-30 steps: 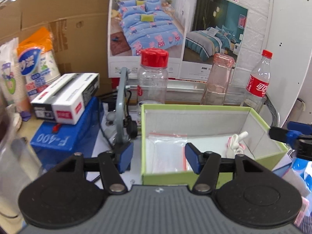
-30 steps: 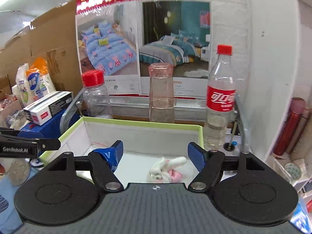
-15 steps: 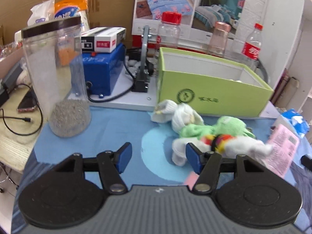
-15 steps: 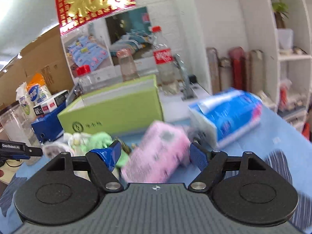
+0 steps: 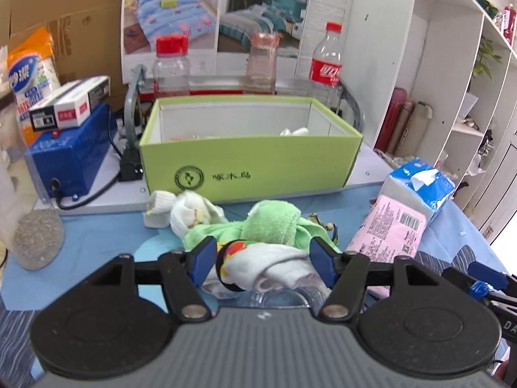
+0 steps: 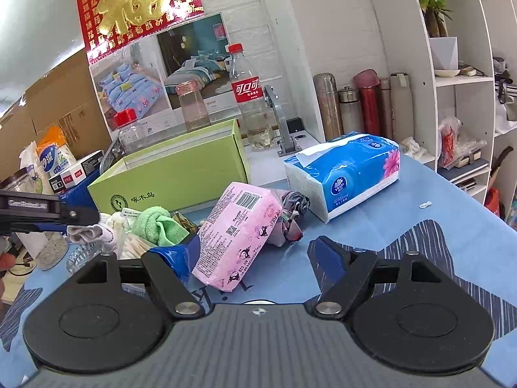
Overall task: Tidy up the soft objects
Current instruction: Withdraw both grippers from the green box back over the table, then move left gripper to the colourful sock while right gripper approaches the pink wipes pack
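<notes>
A green box (image 5: 248,165) stands open at the back of the blue mat, with a small white plush (image 5: 294,131) inside. In front of it lies a heap: white socks (image 5: 184,213), a green plush cloth (image 5: 268,223) and a white sock with a coloured band (image 5: 268,266). My left gripper (image 5: 263,257) is open, its pads on either side of that banded sock. My right gripper (image 6: 252,252) is open, with the pink tissue pack (image 6: 242,232) between its pads, near the left pad. A blue tissue pack (image 6: 349,168) lies to the right.
Bottles (image 5: 326,61) and jars stand behind the box. A blue machine (image 5: 71,148) with a carton on it sits left, a clear jar of grit (image 5: 35,239) beside it. Shelves (image 6: 458,97) and flasks (image 6: 365,103) are at the right. A patterned cloth (image 6: 290,216) lies behind the pink pack.
Both grippers pulled back from above the box to the mat. The left one closed in on the sock heap. The right one came to rest at the pink pack.
</notes>
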Demonstrator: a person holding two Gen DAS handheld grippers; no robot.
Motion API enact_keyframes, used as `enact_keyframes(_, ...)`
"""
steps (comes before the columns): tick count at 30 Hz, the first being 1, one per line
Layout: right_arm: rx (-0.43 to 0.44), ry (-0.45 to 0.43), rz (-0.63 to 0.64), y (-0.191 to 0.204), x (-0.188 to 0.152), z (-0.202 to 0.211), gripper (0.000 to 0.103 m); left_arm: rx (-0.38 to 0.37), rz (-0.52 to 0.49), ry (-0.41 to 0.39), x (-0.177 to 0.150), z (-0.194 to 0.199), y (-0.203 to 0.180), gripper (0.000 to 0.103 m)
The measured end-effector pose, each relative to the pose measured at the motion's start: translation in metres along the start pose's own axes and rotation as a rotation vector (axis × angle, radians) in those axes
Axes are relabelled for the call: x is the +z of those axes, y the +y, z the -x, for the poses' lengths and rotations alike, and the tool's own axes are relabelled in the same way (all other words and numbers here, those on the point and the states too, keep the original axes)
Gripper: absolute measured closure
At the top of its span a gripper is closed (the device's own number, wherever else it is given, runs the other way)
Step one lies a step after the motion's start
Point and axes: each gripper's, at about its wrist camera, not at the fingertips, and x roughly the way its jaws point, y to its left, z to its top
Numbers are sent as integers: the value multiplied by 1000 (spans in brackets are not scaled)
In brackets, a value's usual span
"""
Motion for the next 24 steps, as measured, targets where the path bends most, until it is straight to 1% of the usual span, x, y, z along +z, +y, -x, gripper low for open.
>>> enact_keyframes(4, -3, 2, 6, 1, 4, -2, 38, 14, 27, 10, -2, -4, 13, 35)
enact_keyframes(7, 3, -1, 8, 4, 6, -4, 38, 60, 49, -3, -5, 5, 32, 35)
enact_keyframes(9, 6, 3, 13, 6, 6, -5, 38, 140, 62, -6, -11, 11, 50, 35)
enact_keyframes(12, 12, 12, 15, 11, 6, -8, 38, 275, 84, 17, -27, 18, 81, 35)
enact_keyframes(15, 21, 21, 13, 14, 5, -10, 38, 362, 150, 63, -49, 28, 120, 35)
enact_keyframes(17, 25, 21, 16, 18, 5, -10, 38, 391, 196, 71, -58, 38, 139, 35)
enact_keyframes(18, 26, 22, 16, 19, 4, -11, 38, 378, 214, 64, -61, 44, 146, 35)
enact_keyframes(20, 31, 26, 19, 22, 4, -13, 38, 314, 247, 39, -58, 53, 149, 35)
enact_keyframes(21, 34, 31, 21, 24, 4, -13, 38, 270, 250, 23, -54, 56, 144, 35)
enact_keyframes(24, 37, 39, 47, 30, 3, -11, 37, 193, 204, 18, -40, 44, 121, 35)
